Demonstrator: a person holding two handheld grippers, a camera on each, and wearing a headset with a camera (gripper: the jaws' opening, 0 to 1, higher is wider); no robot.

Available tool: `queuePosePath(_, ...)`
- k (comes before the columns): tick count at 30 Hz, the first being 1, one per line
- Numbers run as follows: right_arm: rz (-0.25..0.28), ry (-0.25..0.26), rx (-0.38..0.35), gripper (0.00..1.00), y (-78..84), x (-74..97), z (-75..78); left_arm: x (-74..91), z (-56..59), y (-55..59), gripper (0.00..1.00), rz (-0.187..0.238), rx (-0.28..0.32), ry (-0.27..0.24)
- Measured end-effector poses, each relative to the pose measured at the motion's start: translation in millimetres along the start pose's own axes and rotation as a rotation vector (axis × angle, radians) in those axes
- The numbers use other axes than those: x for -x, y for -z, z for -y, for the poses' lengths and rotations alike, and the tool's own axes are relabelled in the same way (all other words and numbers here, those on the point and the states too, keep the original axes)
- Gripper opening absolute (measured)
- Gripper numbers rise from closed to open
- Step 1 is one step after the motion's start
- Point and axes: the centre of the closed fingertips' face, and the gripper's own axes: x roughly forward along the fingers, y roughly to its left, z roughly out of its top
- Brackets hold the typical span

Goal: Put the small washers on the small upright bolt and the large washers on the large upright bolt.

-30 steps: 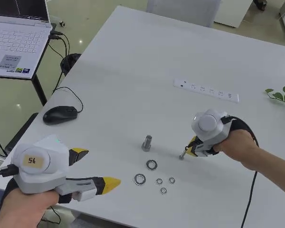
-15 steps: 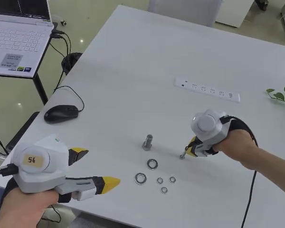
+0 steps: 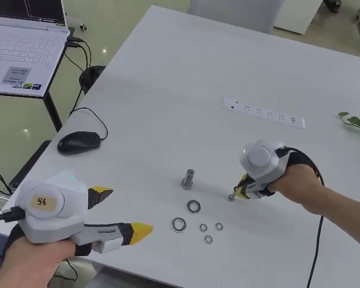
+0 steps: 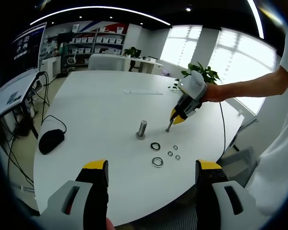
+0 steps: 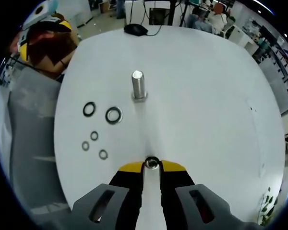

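Part of small bolt (image 5: 152,163) hidden between right tongs (image 5: 151,167) clamped on it, left tongs (image 4: 152,166) wide apart, empty.

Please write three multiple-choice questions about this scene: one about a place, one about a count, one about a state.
1. Where do the washers lie? A in a bowl; B on the floor; C on the table.
2. How many small washers are there? A three; B two; C five.
3. How is the right gripper? A open; B shut on the small bolt; C shut on a washer.
Answers: 1 C, they lie flat on the tabletop. 2 A, three small rings lie together. 3 B, its fingers pinch the bolt.
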Motion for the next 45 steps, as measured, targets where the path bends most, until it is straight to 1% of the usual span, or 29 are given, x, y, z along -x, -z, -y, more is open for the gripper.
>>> queuePosePath(11, -0.016, -0.012, -0.008, 0.14, 3.7, -15.8, -2.5, 1.2, -2.4, 3.3, 0.74, -0.005, 0.007, -0.005)
queuePosePath(17, -0.022, -0.021, -0.015, 0.14, 4.5, -21.7, -5.6, 0.6, -2.8, 3.2, 0.74, -0.007, 0.008, -0.005)
queuePosePath(31, -0.033, -0.035, -0.037, 0.14, 12.7, -35.7, -9.1, 0.6, -3.3, 4.6, 0.74, -0.013, 0.005, -0.007)
queuePosePath(37, -0.033, -0.038, -0.04, 0.16, 13.4, -34.6, -10.2, -0.3, -2.9, 4.5, 0.74, -0.013, 0.006, -0.008)
queuePosePath(42, -0.014, -0.038, -0.058, 0.18, 12.8, -31.3, -9.3, -2.9, -0.7, 3.5, 0.74, -0.012, 0.0, -0.003)
queuePosePath(45, -0.004, -0.03, -0.067, 0.18, 12.8, -27.2, -8.4, -3.6, 0.6, 1.9, 0.74, -0.008, -0.002, 0.001)
